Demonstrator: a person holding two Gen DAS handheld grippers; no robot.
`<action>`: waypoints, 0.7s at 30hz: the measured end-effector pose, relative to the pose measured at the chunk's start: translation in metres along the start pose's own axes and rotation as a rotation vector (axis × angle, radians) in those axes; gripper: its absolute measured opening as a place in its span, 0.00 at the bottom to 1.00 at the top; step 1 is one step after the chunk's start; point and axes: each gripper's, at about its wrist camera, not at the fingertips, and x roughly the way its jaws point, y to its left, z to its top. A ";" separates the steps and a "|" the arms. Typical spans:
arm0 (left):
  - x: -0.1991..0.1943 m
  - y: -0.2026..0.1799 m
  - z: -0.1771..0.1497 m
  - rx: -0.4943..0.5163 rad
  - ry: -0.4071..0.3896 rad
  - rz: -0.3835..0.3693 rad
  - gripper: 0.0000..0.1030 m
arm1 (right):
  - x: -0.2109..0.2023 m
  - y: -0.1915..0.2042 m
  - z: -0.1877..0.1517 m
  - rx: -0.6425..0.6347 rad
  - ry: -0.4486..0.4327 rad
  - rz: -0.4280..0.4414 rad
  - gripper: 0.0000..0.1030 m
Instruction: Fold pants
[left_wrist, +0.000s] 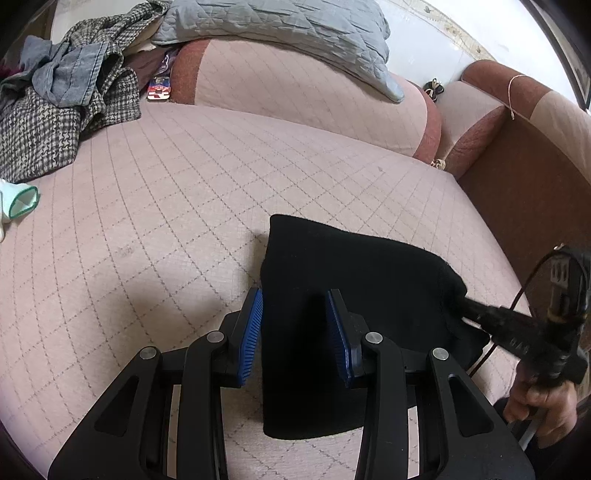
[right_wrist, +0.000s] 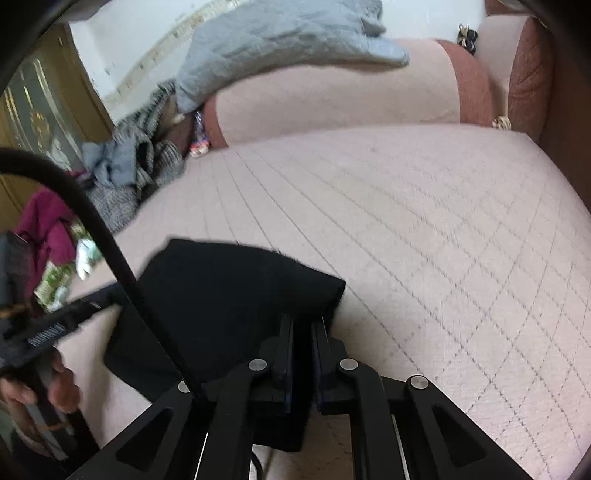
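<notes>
Pants (left_wrist: 351, 295), black and already folded small, lay on the pink quilted sofa seat (left_wrist: 166, 221). Left of them, a heap of clothes (left_wrist: 62, 110). The left gripper (left_wrist: 295, 325) straddled their left edge, jaws apart, not pinching. The right gripper (right_wrist: 303, 350) had clamped onto their right edge; both hands equally near

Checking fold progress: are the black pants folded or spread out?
Folded. The black pants lie as a compact, thick block with a doubled-over edge on the quilted sofa seat, no legs trailing.
</notes>
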 end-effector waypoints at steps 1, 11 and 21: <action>0.000 -0.002 0.000 0.004 0.000 -0.001 0.34 | 0.002 0.000 -0.002 -0.002 0.010 -0.001 0.07; -0.004 -0.014 -0.004 0.046 -0.007 -0.010 0.34 | -0.050 0.016 -0.004 -0.018 -0.069 0.078 0.26; 0.002 -0.012 -0.007 0.044 0.007 0.009 0.34 | -0.025 0.041 -0.040 -0.171 0.032 -0.015 0.33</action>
